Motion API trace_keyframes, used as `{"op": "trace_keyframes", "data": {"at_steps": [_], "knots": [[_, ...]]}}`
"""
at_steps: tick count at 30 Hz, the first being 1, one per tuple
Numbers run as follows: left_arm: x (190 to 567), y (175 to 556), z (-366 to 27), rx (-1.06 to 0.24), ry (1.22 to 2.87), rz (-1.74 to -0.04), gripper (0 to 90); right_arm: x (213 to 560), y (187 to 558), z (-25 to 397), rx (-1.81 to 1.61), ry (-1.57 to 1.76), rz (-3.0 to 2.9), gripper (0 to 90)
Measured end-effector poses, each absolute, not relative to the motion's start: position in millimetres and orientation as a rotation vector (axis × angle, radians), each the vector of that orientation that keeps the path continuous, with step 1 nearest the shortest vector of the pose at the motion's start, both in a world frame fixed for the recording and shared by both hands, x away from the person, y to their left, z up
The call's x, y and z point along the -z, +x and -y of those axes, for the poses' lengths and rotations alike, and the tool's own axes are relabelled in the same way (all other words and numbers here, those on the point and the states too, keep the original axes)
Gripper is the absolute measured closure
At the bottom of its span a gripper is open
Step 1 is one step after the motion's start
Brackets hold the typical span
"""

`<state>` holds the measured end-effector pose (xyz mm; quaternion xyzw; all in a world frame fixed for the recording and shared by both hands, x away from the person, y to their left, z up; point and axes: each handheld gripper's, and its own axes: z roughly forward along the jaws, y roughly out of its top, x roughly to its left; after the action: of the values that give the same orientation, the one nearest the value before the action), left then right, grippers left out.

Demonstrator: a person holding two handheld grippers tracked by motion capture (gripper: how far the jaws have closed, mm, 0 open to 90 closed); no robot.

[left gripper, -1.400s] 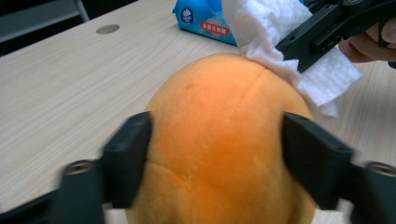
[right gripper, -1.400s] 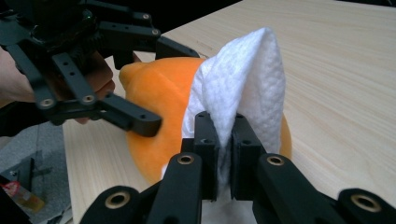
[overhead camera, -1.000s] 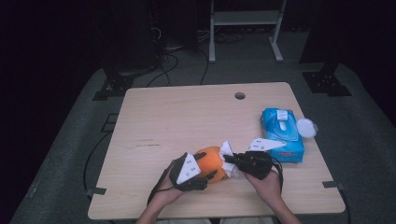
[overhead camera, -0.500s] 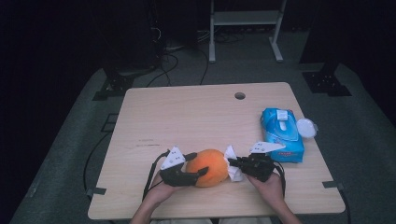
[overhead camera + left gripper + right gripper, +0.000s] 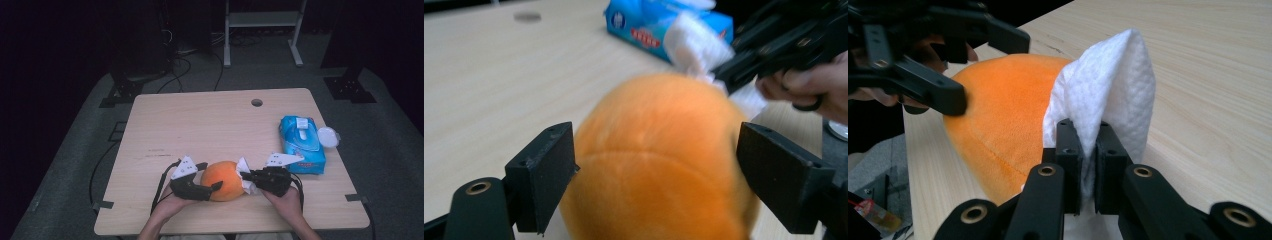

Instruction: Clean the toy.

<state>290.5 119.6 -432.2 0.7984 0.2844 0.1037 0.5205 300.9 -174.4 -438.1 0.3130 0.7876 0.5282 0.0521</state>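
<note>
High view, table (image 5: 200,125): pale wooden top with a small round hole near the far edge; the work sits at the near edge, between the person's two hands.
Wipe pack (image 5: 302,144): blue packet of wet wipes lying flat toward the right side, its lid flipped open, just beyond the right hand.
Plush orange ball (image 5: 223,180): soft, round, fuzzy toy resting on the table near the front edge, between both grippers; in the left gripper view (image 5: 659,160) it fills the space between the jaws.
Left gripper (image 5: 202,186): jaws spread wide on either side of the ball, close to its flanks; whether they press it or only bracket it I cannot tell.
Right gripper (image 5: 1087,165): jaws pressed together, pinching a folded white wipe.
White wipe (image 5: 1108,95): stands up out of the pinch, its loose fold touching the right side of the ball.
Step in hand: likely wiping the ball while the left gripper steadies it.
Risk, ball: it is round and light, so if the left jaws are not truly bearing on it, a push from the wipe may roll it off the near edge.
Risk, wipe: held only by a narrow bite, so dragging across plush pile may pull it free or bunch it.
</note>
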Motion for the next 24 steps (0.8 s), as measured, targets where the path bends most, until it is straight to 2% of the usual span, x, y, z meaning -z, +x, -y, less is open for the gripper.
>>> {"op": "trace_keyframes", "data": {"at_steps": [1, 4, 5, 6, 8, 11, 12, 14, 15, 16, 18, 19, 22, 24], "knots": [[435.4, 291.5, -119.0, -0.229, 1.924, -0.683, 16.9, 437.0, 300.5, 173.4, -1.600, 0.947, -2.397, 83.0], [437.2, 289.9, -117.6, -0.263, 1.948, -0.639, 34.4, 434.4, 299.3, 170.9, -1.597, 0.947, -2.400, 82.9], [434.9, 287.9, -116.1, -0.326, 1.966, -0.599, 40.7, 431.7, 298.1, 170.1, -1.607, 0.947, -2.392, 82.9], [431.0, 285.3, -113.2, -0.430, 1.983, -0.527, 42.9, 430.6, 298.2, 170.3, -1.619, 0.949, -2.388, 82.9], [428.3, 283.0, -108.3, -0.531, 2.003, -0.451, 45.5, 426.7, 297.1, 169.5, -1.647, 0.942, -2.378, 82.9], [427.9, 281.4, -103.4, -0.577, 2.020, -0.402, 44.2, 422.4, 294.5, 164.7, -1.687, 0.923, -2.386, 82.9], [429.2, 281.8, -104.1, -0.549, 2.011, -0.409, 41.1, 419.3, 290.5, 156.8, -1.632, 0.869, -2.401, 82.9], [428.8, 283.9, -107.7, -0.497, 1.990, -0.444, 28.0, 422.0, 292.4, 156.9, -1.633, 0.868, -2.410, 83.0], [426.8, 289.0, -115.4, -0.386, 1.921, -0.541, 23.9, 424.2, 293.8, 158.3, -1.642, 0.884, -2.411, 83.0], [426.5, 290.0, -116.9, -0.376, 1.923, -0.559, 22.6, 425.8, 294.9, 159.1, -1.642, 0.888, -2.411, 82.9], [427.8, 289.8, -116.8, -0.379, 1.936, -0.555, 25.7, 425.9, 294.7, 159.1, -1.638, 0.888, -2.411, 82.9], [429.8, 289.3, -116.3, -0.379, 1.955, -0.563, 34.2, 424.2, 294.4, 158.7, -1.606, 0.868, -2.408, 82.9], [431.9, 290.7, -121.5, -0.365, 1.966, -0.599, 35.7, 426.9, 296.1, 161.9, -1.585, 0.881, -2.402, 82.9], [435.2, 292.8, -129.7, -0.340, 1.948, -0.616, 35.8, 440.7, 305.7, 176.4, -1.530, 0.990, -2.387, 82.9]]}}
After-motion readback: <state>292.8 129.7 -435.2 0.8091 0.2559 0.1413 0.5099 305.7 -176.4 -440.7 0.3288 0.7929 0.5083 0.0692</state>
